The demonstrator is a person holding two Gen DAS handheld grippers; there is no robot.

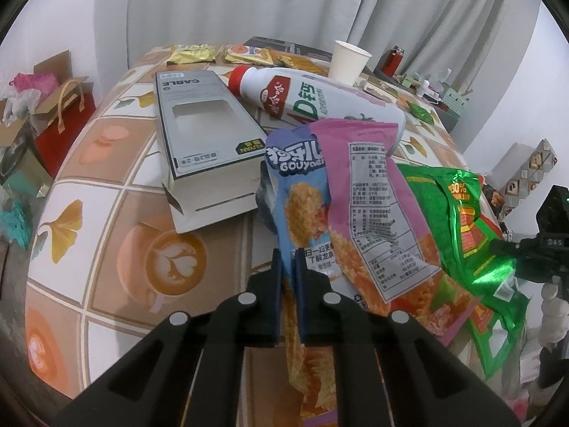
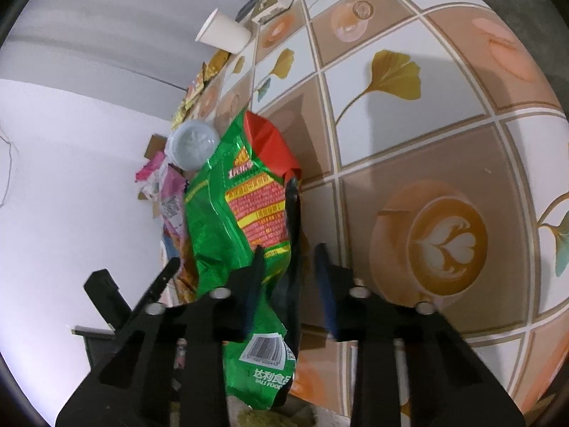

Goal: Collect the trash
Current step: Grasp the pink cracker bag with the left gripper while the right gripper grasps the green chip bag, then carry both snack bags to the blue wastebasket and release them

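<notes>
Blue foil sits pinched between your left gripper (image 1: 288, 259) fingers: the narrow blue snack wrapper (image 1: 302, 199) runs up from the near edge of the frame, and the two dark pads are closed down onto it with barely a gap showing. A pink wrapper (image 1: 377, 206) with a white nutrition panel overlaps it on the right, touching. Further right lies the crumpled green snack bag (image 1: 462, 220), draped over the table's right edge.

Your right gripper (image 2: 290, 249) is parted moderately wide. The green snack bag (image 2: 227, 213) lies between the fingers and over the left one (image 2: 254, 277); the right finger (image 2: 325, 284) stands apart from the foil, so nothing is clamped. That camera is rolled, so the tablecloth (image 2: 409, 124) fills the right half of its view.

Behind the wrappers in the left view:
- grey cable box (image 1: 206, 135), lying flat on the table, near end flap open, to the left of the blue wrapper
- white milk bottle (image 1: 320, 96) with red cap, on its side, just beyond the box and wrappers; its round base (image 2: 193, 146) shows in the right view above the green bag
- white paper cup (image 1: 346, 62), upright, far side
- yellow sachets (image 1: 220, 53) along the far edge
- small green packet (image 1: 421, 112), far right

Tablecloth (image 1: 106, 185) is patterned with ginkgo leaves and latte cups. Off the table to the left: a red paper bag (image 1: 64, 124) and cardboard boxes holding pink plastic.
</notes>
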